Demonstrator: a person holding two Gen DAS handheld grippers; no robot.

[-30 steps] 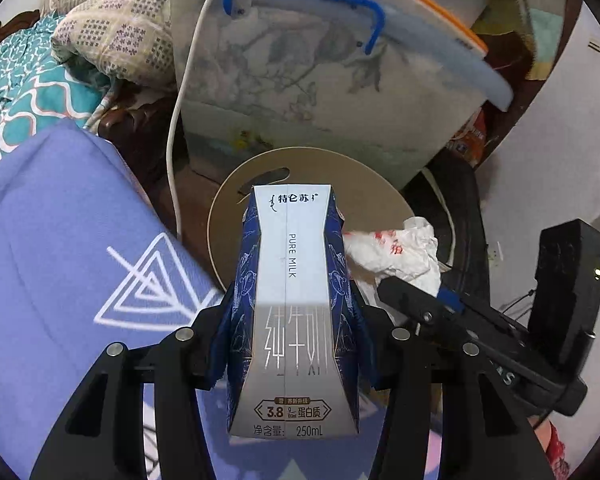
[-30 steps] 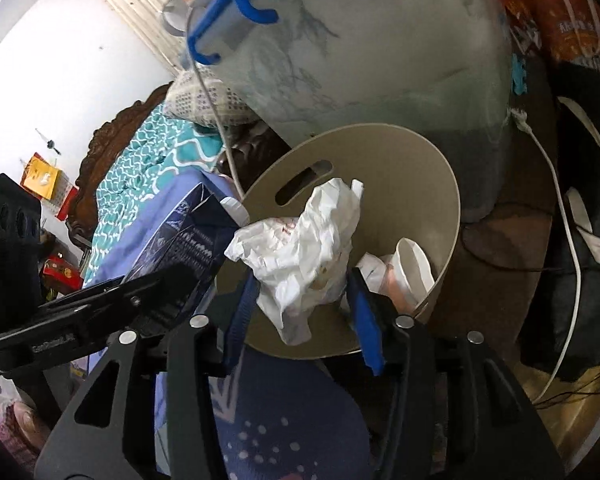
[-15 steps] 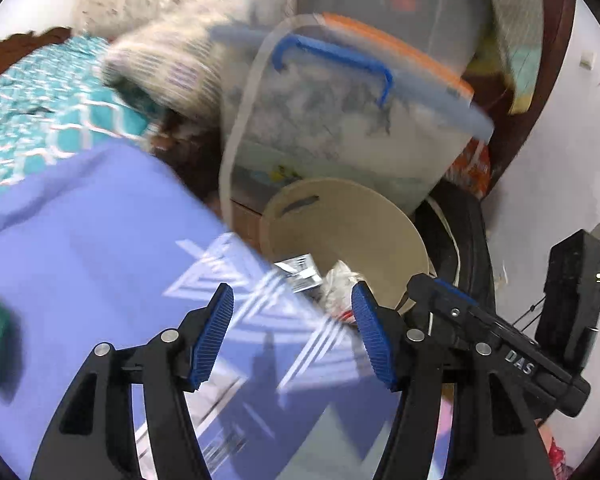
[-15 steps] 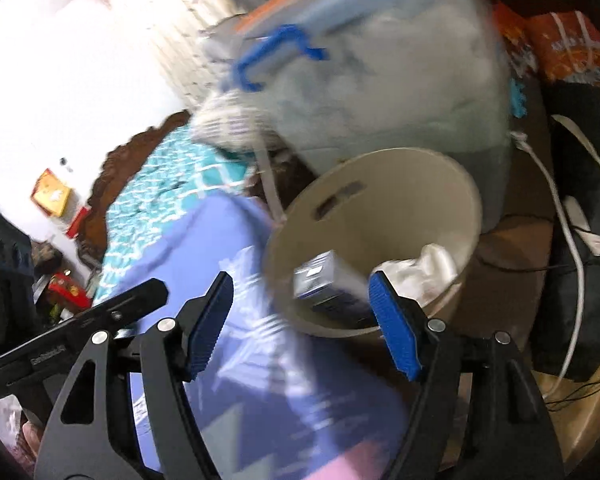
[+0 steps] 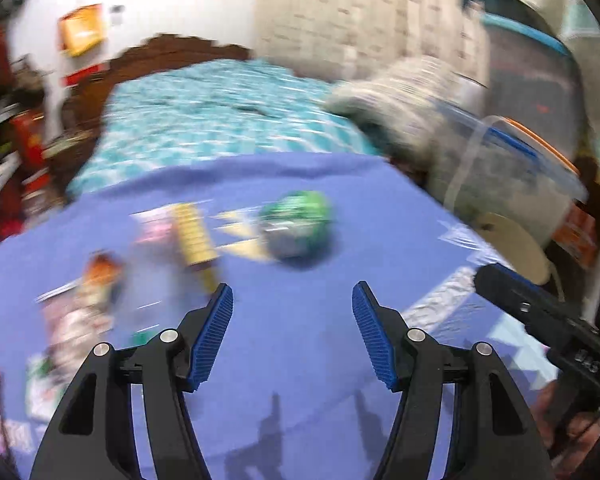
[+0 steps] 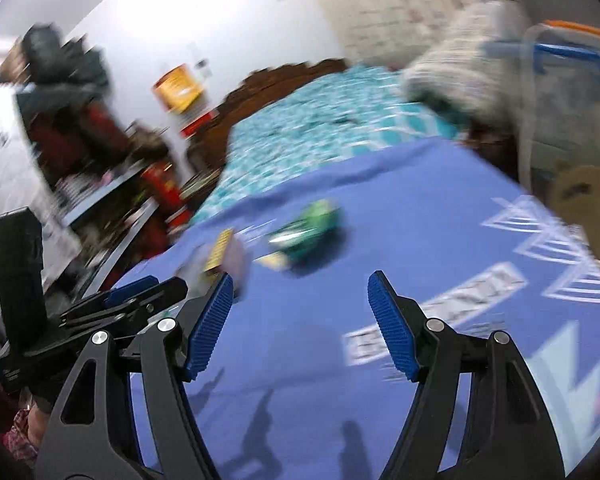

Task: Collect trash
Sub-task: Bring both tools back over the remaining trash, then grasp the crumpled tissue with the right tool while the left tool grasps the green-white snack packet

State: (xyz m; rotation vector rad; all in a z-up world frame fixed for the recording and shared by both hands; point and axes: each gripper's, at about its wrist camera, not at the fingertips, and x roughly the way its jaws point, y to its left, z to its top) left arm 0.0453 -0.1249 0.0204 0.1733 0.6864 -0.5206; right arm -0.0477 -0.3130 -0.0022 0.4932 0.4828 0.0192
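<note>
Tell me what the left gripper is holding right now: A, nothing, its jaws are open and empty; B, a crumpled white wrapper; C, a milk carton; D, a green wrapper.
A: the left gripper shows only the blue blanket between its spread blue pads, and the green wrapper lies apart, farther out on the blanket.

One green wrapper (image 5: 296,222), one bin (image 5: 514,246)
</note>
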